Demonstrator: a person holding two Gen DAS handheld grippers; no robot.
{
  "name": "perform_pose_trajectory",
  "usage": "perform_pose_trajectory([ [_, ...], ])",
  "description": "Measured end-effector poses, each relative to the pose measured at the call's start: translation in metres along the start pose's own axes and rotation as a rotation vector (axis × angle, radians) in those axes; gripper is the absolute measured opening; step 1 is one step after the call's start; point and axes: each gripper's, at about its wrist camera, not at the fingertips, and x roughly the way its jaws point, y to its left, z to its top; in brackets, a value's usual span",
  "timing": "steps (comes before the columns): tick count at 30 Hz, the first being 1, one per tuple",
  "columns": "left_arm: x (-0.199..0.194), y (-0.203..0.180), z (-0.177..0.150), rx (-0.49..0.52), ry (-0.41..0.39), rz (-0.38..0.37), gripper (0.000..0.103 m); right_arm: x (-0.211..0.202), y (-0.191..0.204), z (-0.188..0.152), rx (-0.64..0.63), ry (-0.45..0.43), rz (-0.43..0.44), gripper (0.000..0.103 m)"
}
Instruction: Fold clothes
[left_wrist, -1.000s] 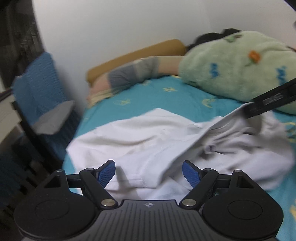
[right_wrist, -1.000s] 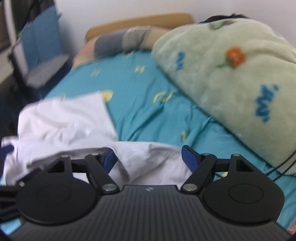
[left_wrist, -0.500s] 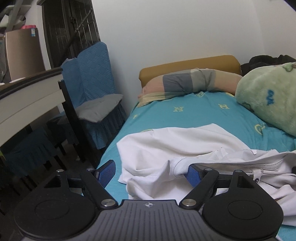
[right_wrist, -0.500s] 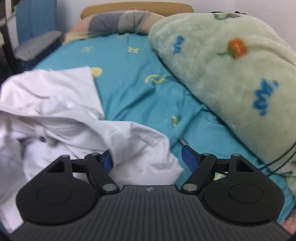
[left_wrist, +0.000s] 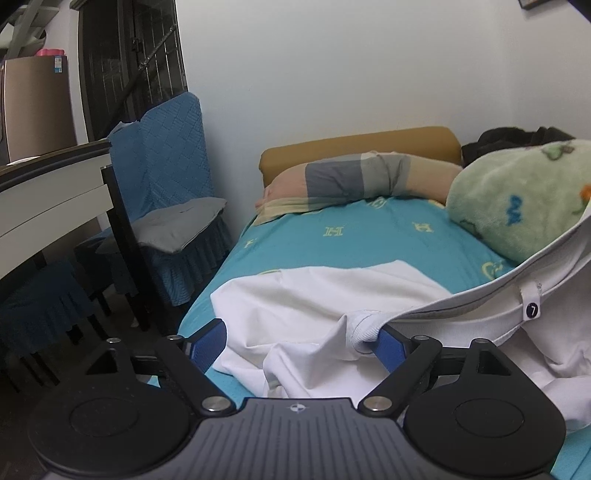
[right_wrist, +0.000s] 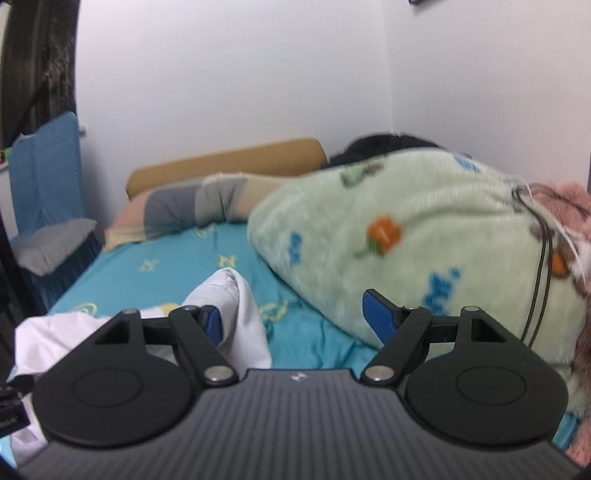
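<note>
White shirt (left_wrist: 332, 314) lies rumpled on the teal bed sheet (left_wrist: 362, 240), spreading ahead of the left claw (left_wrist: 299, 341) and off to its right. Only the left wrist view shows the ribbed collar edge draped over that claw's right finger (left_wrist: 391, 347), with a small numbered tag (left_wrist: 532, 308) hanging further right. The right wrist view shows instead a bunched fold (right_wrist: 232, 306) against the right claw's (right_wrist: 295, 319) left finger (right_wrist: 212, 321). Both claws stand spread wide, clamping nothing. A green fleece blanket (right_wrist: 424, 240) sits ahead-right of the right claw; a striped pillow (left_wrist: 354, 181) and tan headboard (left_wrist: 362, 144) lie far ahead against a white wall; a blue-covered chair (left_wrist: 166, 184) stands ahead-left. Both claws point level toward the headboard
</note>
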Motion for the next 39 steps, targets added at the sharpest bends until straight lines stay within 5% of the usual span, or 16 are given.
perform_pose_trajectory([
  [13, -0.016, -0.023, -0.001, 0.013, -0.060, -0.186, 0.098, -0.011, -0.004, 0.009, 0.026, 0.004, 0.087, 0.077],
  [16, -0.003, -0.023, 0.000, -0.026, -0.039, -0.157, 0.098, -0.014, -0.004, 0.008, 0.025, -0.003, 0.090, 0.077],
  [22, 0.025, 0.026, 0.000, -0.303, 0.078, -0.024, 0.098, -0.023, -0.005, 0.005, 0.026, -0.040, 0.084, 0.077],
  [26, 0.028, 0.057, -0.004, -0.450, 0.117, -0.011, 0.098, -0.025, -0.004, 0.003, 0.018, -0.043, 0.091, 0.077],
  [30, 0.008, 0.054, 0.004, -0.380, 0.039, 0.086, 0.098, -0.023, 0.007, -0.002, -0.062, -0.021, 0.068, 0.077],
  [35, -0.041, 0.058, 0.019, -0.397, -0.086, 0.145, 0.097, 0.004, 0.008, -0.024, -0.098, 0.170, 0.025, 0.077],
  [39, -0.098, 0.062, 0.047, -0.371, -0.196, 0.176, 0.097, -0.014, 0.012, -0.015, -0.105, 0.093, -0.002, 0.076],
])
